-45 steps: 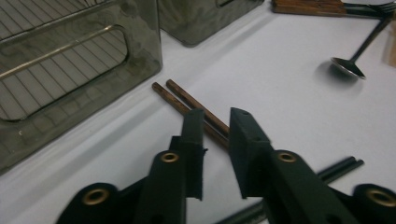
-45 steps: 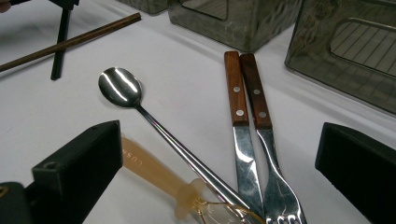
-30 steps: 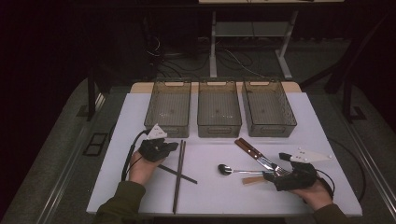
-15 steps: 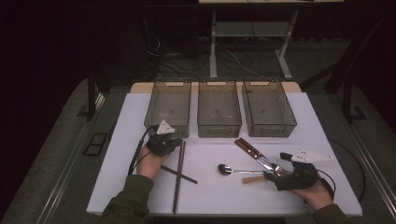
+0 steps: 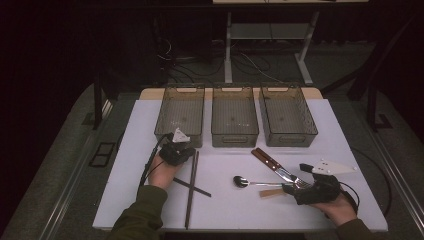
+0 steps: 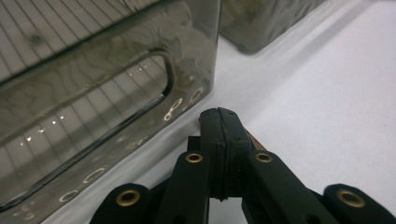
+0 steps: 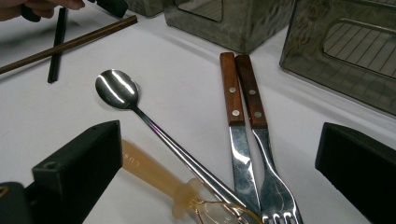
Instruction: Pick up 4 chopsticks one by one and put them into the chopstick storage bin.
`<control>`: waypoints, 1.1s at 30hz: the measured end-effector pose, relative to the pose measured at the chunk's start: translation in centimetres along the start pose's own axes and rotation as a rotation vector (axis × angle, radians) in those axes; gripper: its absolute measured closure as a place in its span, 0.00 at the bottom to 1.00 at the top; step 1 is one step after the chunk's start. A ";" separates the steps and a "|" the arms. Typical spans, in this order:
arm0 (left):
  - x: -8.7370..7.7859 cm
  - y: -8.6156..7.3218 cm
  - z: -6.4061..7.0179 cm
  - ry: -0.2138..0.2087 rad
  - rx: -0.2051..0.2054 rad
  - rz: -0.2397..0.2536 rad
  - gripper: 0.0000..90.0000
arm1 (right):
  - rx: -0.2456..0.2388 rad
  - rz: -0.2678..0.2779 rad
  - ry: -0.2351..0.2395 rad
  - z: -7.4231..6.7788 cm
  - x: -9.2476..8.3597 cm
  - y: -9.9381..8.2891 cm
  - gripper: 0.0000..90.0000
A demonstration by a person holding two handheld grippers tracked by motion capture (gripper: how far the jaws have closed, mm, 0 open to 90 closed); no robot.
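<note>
Chopstick (image 5: 190, 186) under left tongs (image 6: 219, 122), jaws together, grip unclear; may snag left bin (image 5: 181, 115). Right tongs (image 7: 224, 163) apart over spoon (image 7: 140, 112).

Faint embossed lettering on tan handle (image 7: 144, 169), not legible.

Three clear bins (image 5: 235, 120) in a row; cutlery and chopsticks (image 5: 191, 187) on white table (image 5: 345, 135)

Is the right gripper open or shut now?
Open. In the right gripper view the two black jaws of the right gripper stand wide apart, with the spoon, knife and fork lying between them, ungripped.
</note>
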State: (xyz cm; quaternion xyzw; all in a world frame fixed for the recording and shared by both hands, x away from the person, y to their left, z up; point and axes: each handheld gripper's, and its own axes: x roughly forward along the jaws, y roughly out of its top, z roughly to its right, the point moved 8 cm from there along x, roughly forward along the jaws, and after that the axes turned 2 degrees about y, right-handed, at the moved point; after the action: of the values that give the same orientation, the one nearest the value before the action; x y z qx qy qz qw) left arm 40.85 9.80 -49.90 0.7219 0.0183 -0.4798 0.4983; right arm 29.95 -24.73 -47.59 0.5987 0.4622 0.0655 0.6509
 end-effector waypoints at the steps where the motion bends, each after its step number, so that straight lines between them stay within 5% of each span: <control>1: 0.1 -0.1 0.0 0.001 0.004 -0.008 1.00 | -0.001 0.000 0.000 0.0 0.0 0.0 0.01; 33: 0.7 -0.1 1.2 -0.042 0.018 -0.020 1.00 | 0.001 0.003 0.000 0.0 -0.1 0.0 0.01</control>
State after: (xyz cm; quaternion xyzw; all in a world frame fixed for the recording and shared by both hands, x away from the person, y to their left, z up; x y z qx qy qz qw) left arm 40.42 8.66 -50.50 0.7158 0.0106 -0.4999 0.4874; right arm 29.91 -24.73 -47.53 0.5996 0.4614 0.0662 0.6506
